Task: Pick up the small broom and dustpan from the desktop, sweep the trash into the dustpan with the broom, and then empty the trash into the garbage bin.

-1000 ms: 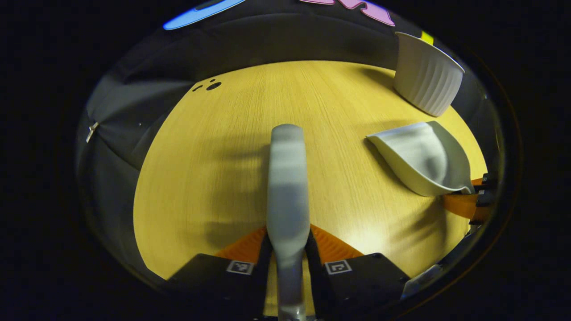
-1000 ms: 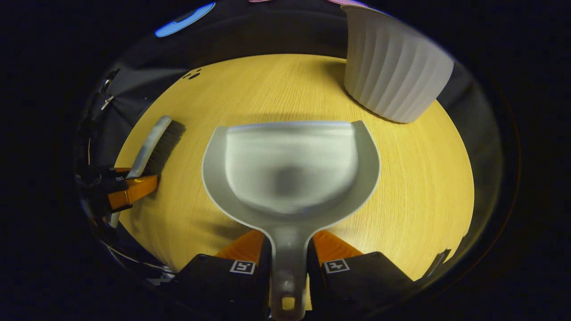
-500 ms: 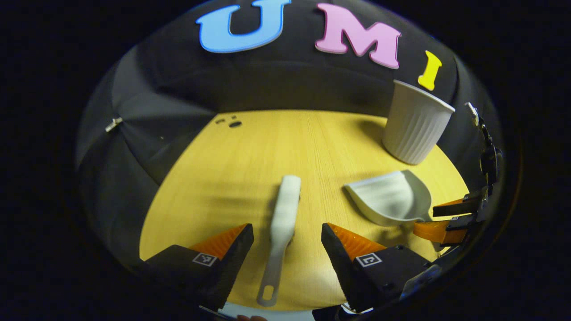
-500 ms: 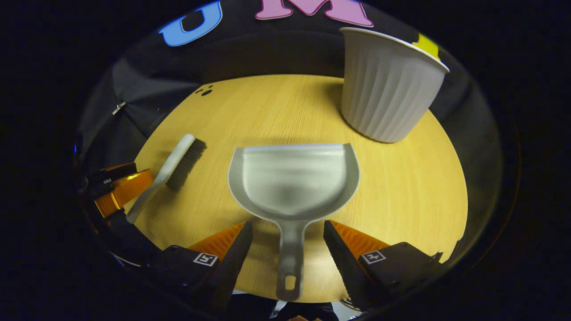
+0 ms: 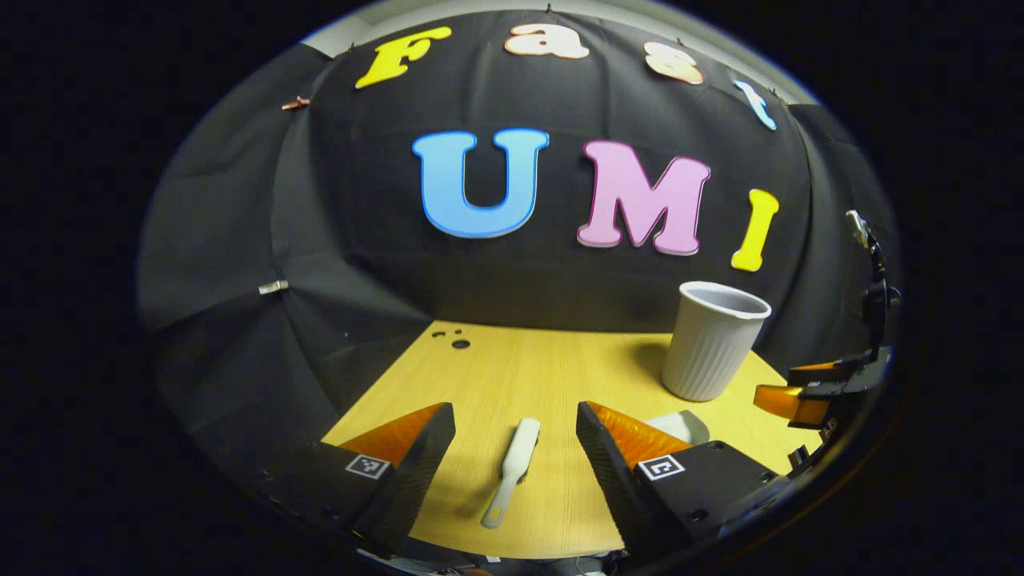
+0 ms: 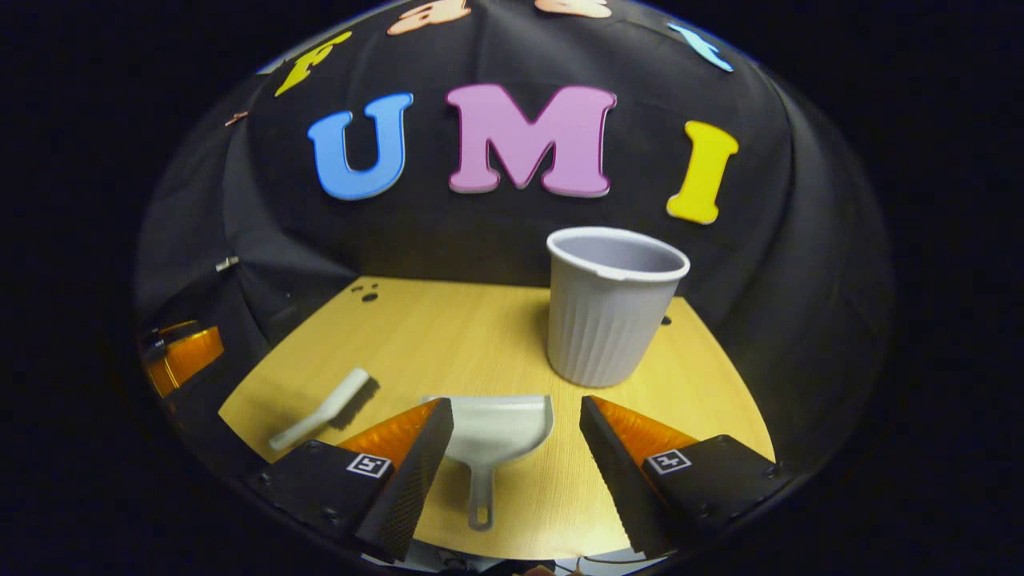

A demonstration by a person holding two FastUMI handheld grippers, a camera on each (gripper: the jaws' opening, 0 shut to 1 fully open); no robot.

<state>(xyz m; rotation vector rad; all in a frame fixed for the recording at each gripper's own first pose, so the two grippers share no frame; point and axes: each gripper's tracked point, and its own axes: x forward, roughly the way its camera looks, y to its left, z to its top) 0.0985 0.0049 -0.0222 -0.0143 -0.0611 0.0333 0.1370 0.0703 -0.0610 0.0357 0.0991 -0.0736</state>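
Note:
A small white broom (image 5: 512, 468) lies on the wooden desktop (image 5: 544, 376), below and between the fingers of my open left gripper (image 5: 514, 448), which is lifted back from it. In the right gripper view the broom (image 6: 324, 408) lies at the left. The grey dustpan (image 6: 492, 436) rests flat on the desktop (image 6: 448, 336), handle toward me, under my open right gripper (image 6: 516, 448). A corner of the dustpan (image 5: 680, 424) peeks out behind my left gripper's right finger. The ribbed white garbage bin (image 6: 612, 304) stands upright just beyond the dustpan; the bin (image 5: 712, 340) is at the right in the left gripper view.
The other gripper (image 5: 816, 392) shows at the far right edge of the left gripper view. A few small dark holes (image 5: 456, 340) mark the desktop's far left corner. Black cloth walls close off the back and sides.
Both grippers opened, letting go of the broom and the dustpan, which now lie on the desktop. Both grippers then rose and pulled back, so more of the wall shows.

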